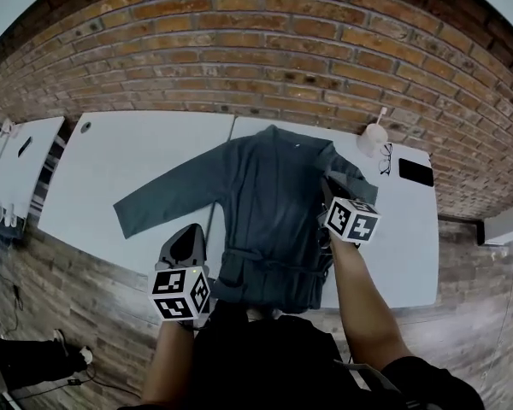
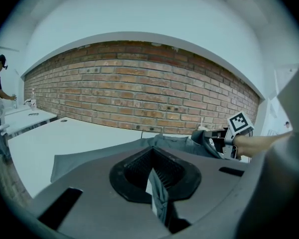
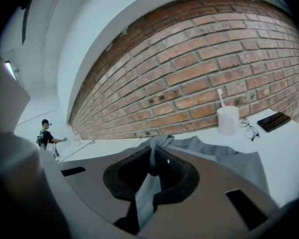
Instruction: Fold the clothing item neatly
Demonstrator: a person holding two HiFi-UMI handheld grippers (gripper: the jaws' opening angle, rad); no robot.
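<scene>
Left gripper: Your left gripper (image 1: 188, 239) is at the front edge of the desk (image 1: 111, 178), on the lower left corner of the garment's hem. In its own view (image 2: 154, 185) the jaws are pressed together on a thin fold of the grey cloth.
Right gripper: Your right gripper (image 1: 327, 193) is over the right side of the garment, pointing toward the back edge. In its own view (image 3: 152, 176) the jaws are clamped on a bunched strip of the cloth, which runs up between them.
Garment: The garment (image 1: 269, 195) is dark grey-blue with long sleeves. It lies across the seam where the two desk tops meet. Its collar is toward the back edge and its hem is at the front edge.
Left sleeve: The left sleeve (image 1: 167, 196) is spread flat, slanting out toward the desk's left front.
Right sleeve: The right sleeve (image 1: 346, 176) is gathered in folds just beside your right gripper, not laid out flat.
Waist band: A band of the same cloth (image 1: 269, 261) crosses the garment near the hem.
Back right corner: A white cup (image 1: 372, 137) with a stick standing in it, a pair of glasses (image 1: 386, 158) and a dark phone (image 1: 415, 172) sit near one another, clear of the garment.
Behind the desk: A brick wall (image 1: 239, 49) runs along the back edge.
Far left: A person (image 3: 46, 134) stands at another desk, well apart from yours.
</scene>
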